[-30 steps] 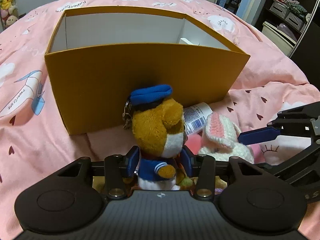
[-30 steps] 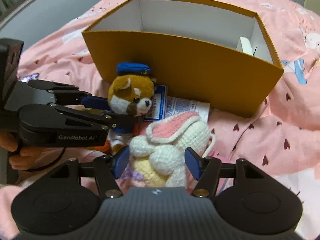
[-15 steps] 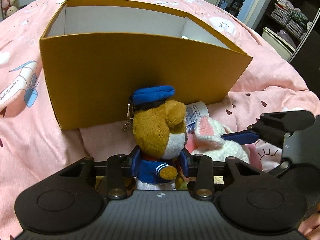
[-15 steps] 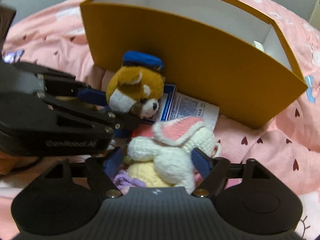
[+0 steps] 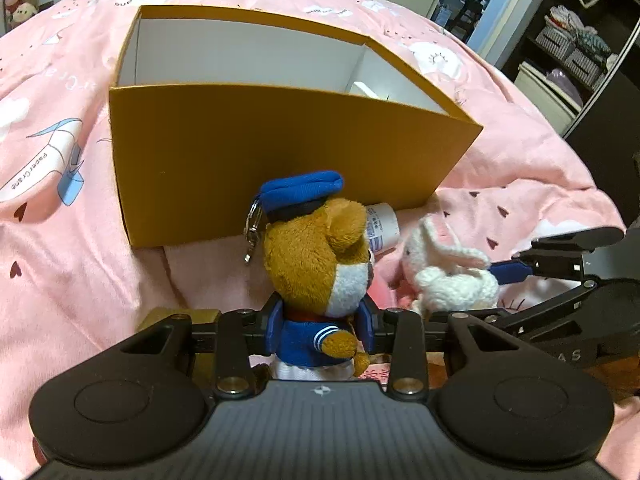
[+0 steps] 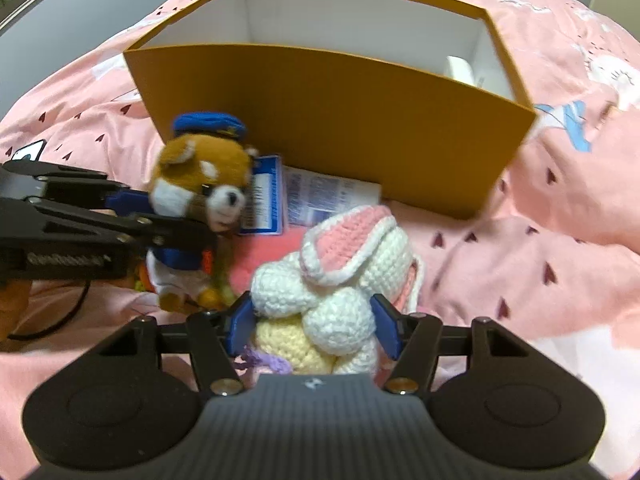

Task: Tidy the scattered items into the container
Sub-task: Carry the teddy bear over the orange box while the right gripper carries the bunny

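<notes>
Left claw (image 5: 320, 330): blue pads pressed against both sides of the plush dog (image 5: 320, 276) at its blue jacket — a narrow grip, the toy held upright with its blue cap uppermost and a metal key clip (image 5: 251, 236) hanging beside the head.

Right claw (image 6: 314, 322): jaws closing, the crocheted rabbit (image 6: 340, 276) between them; the pads touch its white body on both sides, its pink-lined ear folded over the top. In the left wrist view the right claw enters from the right edge, with the rabbit just beside the dog.

Just beyond both claws, a printed white packet (image 6: 320, 196) lies flat on the pink bedspread (image 5: 80, 280), partly hidden behind the dog's head.

Farther ahead stands the orange box (image 5: 280, 160) — open-topped, white inside, its near wall close behind the toys. A small white object (image 6: 460, 68) rests in its far right corner; what it is cannot be told. Both toys are outside the box.
</notes>
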Tool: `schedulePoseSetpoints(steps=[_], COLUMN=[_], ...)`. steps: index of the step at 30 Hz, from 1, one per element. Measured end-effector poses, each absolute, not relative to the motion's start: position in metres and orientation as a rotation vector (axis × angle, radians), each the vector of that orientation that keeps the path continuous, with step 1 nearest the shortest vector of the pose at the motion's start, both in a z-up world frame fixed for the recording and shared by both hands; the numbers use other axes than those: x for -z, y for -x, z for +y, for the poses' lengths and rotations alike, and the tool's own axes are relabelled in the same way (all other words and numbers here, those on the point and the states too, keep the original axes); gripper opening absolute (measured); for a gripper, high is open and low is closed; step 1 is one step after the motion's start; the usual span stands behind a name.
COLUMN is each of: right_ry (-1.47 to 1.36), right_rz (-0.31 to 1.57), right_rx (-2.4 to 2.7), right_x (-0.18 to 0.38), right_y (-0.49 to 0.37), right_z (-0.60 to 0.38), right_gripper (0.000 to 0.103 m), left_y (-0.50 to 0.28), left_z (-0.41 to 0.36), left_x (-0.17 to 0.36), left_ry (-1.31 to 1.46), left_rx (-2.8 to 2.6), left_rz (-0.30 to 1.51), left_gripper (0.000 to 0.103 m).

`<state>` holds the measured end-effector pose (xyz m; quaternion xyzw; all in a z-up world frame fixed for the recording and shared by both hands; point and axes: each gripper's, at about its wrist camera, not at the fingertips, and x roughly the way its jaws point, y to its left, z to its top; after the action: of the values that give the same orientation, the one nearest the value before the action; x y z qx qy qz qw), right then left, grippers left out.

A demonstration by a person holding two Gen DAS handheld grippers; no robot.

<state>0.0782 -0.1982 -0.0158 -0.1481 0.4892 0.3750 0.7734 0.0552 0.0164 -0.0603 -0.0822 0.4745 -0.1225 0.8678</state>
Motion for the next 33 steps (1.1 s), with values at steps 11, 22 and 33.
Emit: schedulePoseSetpoints(steps=[11, 22, 33], right_ry=[0.141, 0.222, 0.230], right_rz=[1.174, 1.074, 0.919], right_rx=[-0.794, -0.832, -0.925], right_x=[0.035, 0.014, -0.037], right_y=[-0.096, -0.078, -0.061], right_z=[-0.222, -0.215, -0.227], right_gripper=[0.073, 0.060, 0.060], left_y=[-0.050, -0.042, -0.037], left_z=[0.010, 0.007, 0.006], left_x=[0.050, 0.037, 0.010], left_ry=[0.171, 0.165, 0.201], left_rx=[0.279, 0.288, 0.309], left_rz=[0.982, 0.961, 0.919], left_gripper=[0.043, 0.042, 0.042])
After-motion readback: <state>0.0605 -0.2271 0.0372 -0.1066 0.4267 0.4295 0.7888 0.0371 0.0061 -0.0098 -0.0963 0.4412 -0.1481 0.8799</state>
